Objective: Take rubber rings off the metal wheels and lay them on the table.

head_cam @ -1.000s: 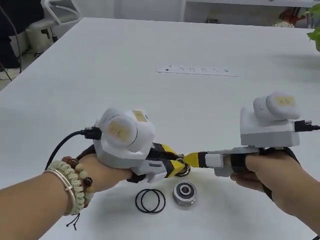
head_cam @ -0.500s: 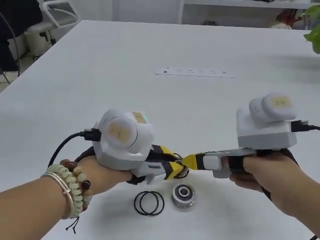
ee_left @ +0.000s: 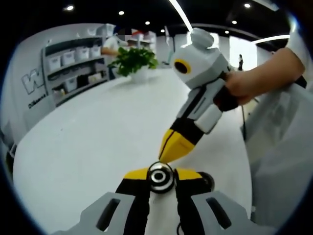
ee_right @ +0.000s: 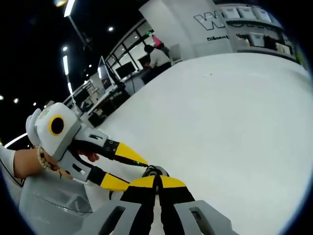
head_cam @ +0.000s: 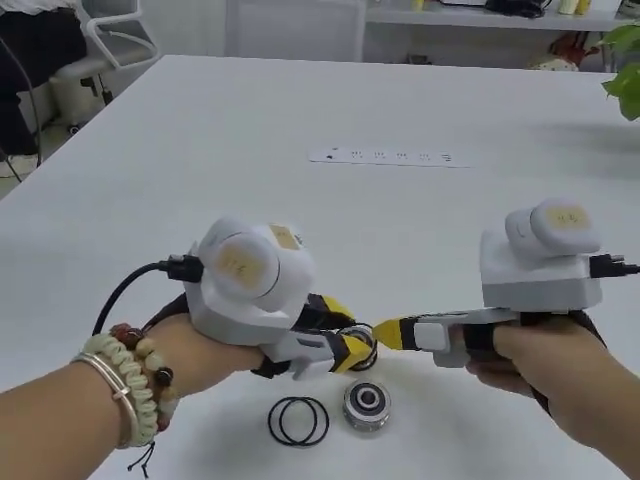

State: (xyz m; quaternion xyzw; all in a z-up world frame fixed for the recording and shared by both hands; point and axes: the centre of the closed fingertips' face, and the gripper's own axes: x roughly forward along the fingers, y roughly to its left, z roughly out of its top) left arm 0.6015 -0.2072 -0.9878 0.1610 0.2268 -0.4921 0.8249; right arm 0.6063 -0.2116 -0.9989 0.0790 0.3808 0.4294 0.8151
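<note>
From the head view, my left gripper (head_cam: 346, 331) sits over the near part of the white table (head_cam: 300, 120), its yellow-tipped fingers clamped on a small round metal wheel with a dark rubber ring (head_cam: 362, 337). My right gripper (head_cam: 386, 333) comes in from the right, and its tip touches that wheel. Below them on the table lie two thin black rubber rings (head_cam: 298, 421), overlapping, and just to their right a second bare metal wheel (head_cam: 367, 404). A flat white power strip (head_cam: 380, 156) lies far off. In the left gripper view, my left gripper (ee_left: 161, 174) grips the wheel (ee_left: 161, 179) from both sides, with the right gripper (ee_left: 167, 152) pointing down at it. In the right gripper view, my right gripper (ee_right: 157, 181) has its fingers pressed together at the wheel (ee_right: 154, 171). I cannot tell whether they pinch the ring. The left gripper (ee_right: 138, 172) reaches in from the left.
</note>
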